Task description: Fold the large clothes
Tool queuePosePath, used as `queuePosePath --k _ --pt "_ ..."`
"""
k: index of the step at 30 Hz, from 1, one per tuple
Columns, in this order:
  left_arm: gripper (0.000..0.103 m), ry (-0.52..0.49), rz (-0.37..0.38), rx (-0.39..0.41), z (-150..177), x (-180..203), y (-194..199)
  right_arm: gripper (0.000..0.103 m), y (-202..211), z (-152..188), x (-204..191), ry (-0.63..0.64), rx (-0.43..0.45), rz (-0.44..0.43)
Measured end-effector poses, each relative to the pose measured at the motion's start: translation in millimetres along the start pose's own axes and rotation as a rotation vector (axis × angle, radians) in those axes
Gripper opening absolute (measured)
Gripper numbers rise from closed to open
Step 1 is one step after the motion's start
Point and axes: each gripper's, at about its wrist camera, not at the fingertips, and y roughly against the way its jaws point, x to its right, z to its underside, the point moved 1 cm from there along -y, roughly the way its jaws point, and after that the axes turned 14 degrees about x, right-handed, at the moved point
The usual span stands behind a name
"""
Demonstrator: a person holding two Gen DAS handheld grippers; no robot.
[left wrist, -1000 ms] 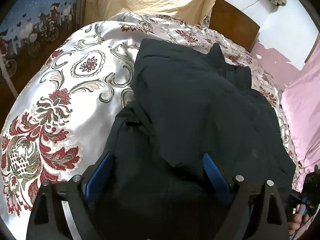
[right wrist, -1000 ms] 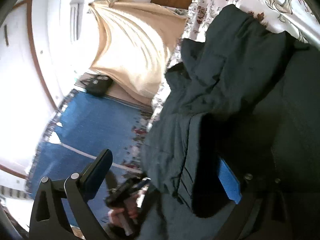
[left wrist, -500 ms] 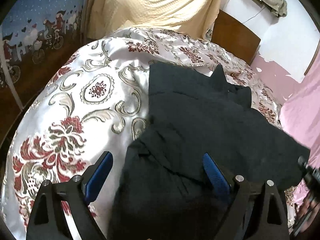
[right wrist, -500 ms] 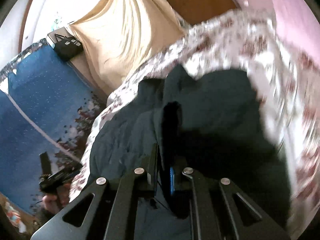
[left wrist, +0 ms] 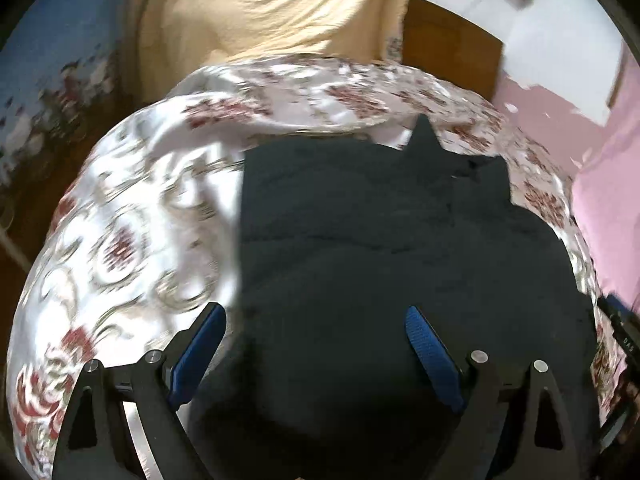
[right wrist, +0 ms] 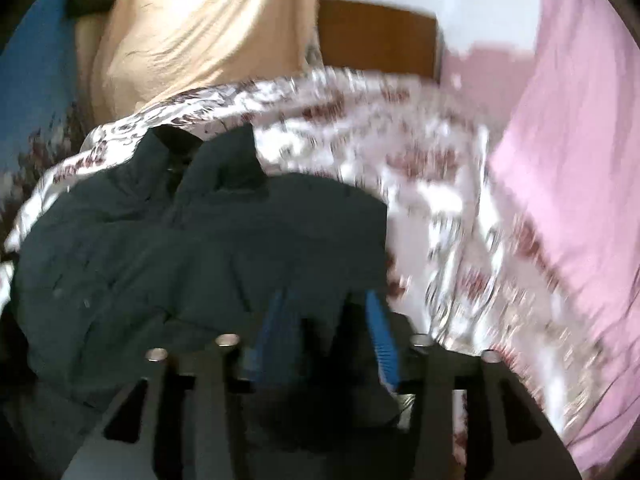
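Floral bedspread (left wrist: 132,216) beneath all | dark jacket (left wrist: 380,248) now lying flatter, side folded in since a second ago | left gripper (left wrist: 316,344) wide apart, hovering empty | right gripper (right wrist: 324,320) partly parted after clamping jacket edge, fabric between fingers | bottom fold probably next

You've got one dark jacket (left wrist: 380,248), one floral bedspread (left wrist: 132,216), one beige cloth (left wrist: 272,8), one pink sheet (right wrist: 568,168), one wooden headboard (right wrist: 376,36), two grippers: left gripper (left wrist: 316,336), right gripper (right wrist: 324,320)
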Motion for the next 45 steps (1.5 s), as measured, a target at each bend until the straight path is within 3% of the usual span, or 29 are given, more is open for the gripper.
queuePosePath --k 2,5,8,12,22,27,30,32,35,40,45 --pt "0.091 -0.027 0.01 -0.01 5 11 -6 0.053 8 -6 -16 0.05 0.03 -0.049" --pt "0.092 -0.064 0.011 -0.018 16 21 -13 0.053 0 0 -39 0.118 -0.031 -0.167" --pt "0.099 -0.097 0.009 -0.009 29 24 -16 0.053 -15 18 -51 0.189 -0.086 -0.185" --pt "0.103 -0.079 0.016 -0.02 36 20 -23 0.054 -30 31 -44 0.128 -0.108 -0.199" --pt "0.103 -0.099 0.013 0.039 49 21 -27 0.056 -51 57 -39 0.035 -0.102 -0.249" --pt "0.103 -0.033 0.042 0.055 44 9 -18 0.06 -50 60 -37 0.003 -0.08 -0.265" --pt "0.103 -0.008 0.041 0.038 26 1 -5 0.068 -41 47 -31 -0.025 -0.078 -0.301" --pt "0.103 -0.04 0.062 0.073 3 6 6 0.069 -36 29 -26 -0.049 -0.062 -0.318" --pt "0.103 -0.072 0.087 0.086 -35 22 2 0.083 -40 -13 -21 -0.109 -0.034 -0.333" --pt "0.103 -0.054 0.096 -0.006 -92 56 -60 0.086 -101 -68 -35 -0.199 -0.117 -0.295" --pt "0.103 -0.008 0.111 0.064 -131 76 -112 0.091 -169 -98 -45 -0.341 -0.146 -0.255"
